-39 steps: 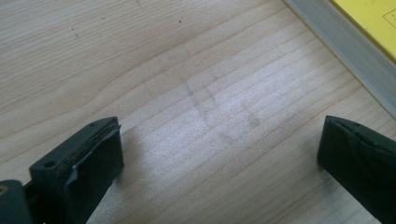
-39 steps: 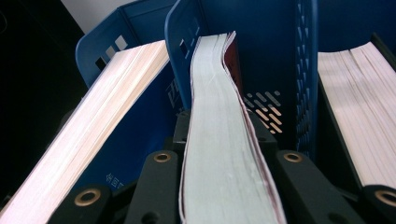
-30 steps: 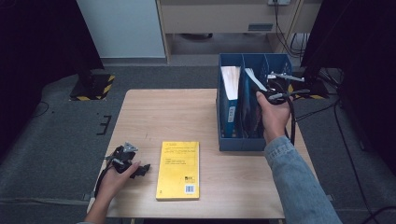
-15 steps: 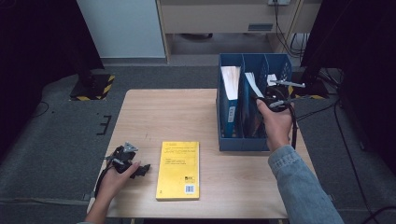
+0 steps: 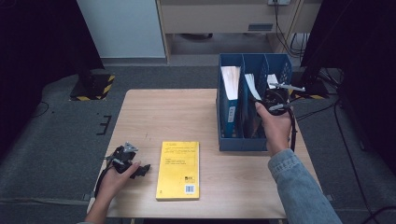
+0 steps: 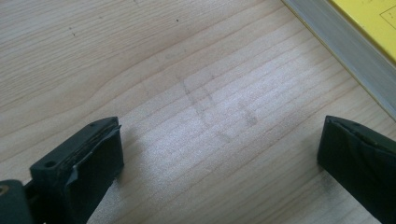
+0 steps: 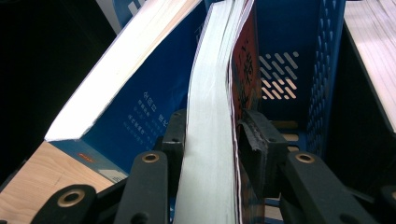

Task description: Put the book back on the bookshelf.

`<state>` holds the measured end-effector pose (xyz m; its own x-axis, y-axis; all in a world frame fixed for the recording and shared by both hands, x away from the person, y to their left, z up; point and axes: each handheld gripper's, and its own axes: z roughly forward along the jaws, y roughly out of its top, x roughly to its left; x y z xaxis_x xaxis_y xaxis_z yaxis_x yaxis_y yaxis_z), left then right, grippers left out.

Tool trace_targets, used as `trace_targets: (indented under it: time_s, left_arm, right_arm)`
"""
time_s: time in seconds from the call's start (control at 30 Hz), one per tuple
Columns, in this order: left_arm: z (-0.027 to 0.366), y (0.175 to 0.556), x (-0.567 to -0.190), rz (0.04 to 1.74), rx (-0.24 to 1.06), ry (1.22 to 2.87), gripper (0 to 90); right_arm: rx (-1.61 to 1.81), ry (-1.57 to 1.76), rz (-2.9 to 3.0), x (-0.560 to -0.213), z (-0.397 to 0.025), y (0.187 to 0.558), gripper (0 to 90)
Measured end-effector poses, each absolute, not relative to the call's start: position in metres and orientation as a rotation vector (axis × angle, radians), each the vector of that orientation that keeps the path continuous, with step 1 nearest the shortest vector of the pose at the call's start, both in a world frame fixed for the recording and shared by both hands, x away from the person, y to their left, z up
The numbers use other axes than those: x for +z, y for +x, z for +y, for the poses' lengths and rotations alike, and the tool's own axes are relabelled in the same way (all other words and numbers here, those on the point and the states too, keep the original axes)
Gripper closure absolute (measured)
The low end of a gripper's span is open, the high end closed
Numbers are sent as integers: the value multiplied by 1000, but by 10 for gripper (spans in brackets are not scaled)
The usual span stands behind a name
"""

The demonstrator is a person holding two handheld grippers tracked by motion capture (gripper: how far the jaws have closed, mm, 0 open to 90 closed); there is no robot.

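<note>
My right gripper point(image 5: 274, 100) is shut on a thin book point(image 5: 250, 85) standing in the middle slot of a blue file holder point(image 5: 243, 142) at the table's right. In the right gripper view the jaws of this gripper point(image 7: 210, 140) clamp the book's white page block point(image 7: 210, 88) and red cover. A thicker blue book point(image 7: 140, 98) leans in the slot beside it. My left gripper point(image 5: 140, 170) lies on the table at the front left, open with nothing between its fingers point(image 6: 84, 158). A yellow book point(image 5: 178, 170) lies flat just right of it, its edge point(image 6: 369, 18) close by.
The wooden table point(image 5: 168, 116) has bare room at its middle and back left. The file holder's right slot holds white papers point(image 5: 272, 80). Cables and a dark stand point(image 5: 317, 84) sit on the floor beyond the table's right side.
My right gripper has shifted slightly nearer to me while still clamped on the book in the holder. The left gripper and yellow book have not moved.
</note>
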<state>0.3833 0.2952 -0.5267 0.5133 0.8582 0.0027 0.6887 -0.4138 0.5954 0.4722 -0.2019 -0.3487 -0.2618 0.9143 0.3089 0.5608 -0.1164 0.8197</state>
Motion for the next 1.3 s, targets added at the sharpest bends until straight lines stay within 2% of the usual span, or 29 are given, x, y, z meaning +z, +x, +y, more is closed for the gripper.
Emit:
trace_targets:
  time_s: [0.47,0.77,0.9,1.1,1.3]
  left_arm:
    - [295,383,-527,1259,416,2225,0]
    - [295,383,-527,1258,416,2226,0]
    - [295,383,-527,1258,416,2226,0]
    - [295,383,-527,1258,415,2226,0]
    - [295,383,-527,1258,416,2223,0]
  right_arm:
    - [1335,1626,1806,-344,-198,475,570]
    - [1295,1604,1816,-338,-194,480,573]
    - [1277,1610,1825,-340,-192,482,596]
    - [1251,1624,1819,-337,-192,483,684]
    - [1247,1643,1792,-334,-197,485,714]
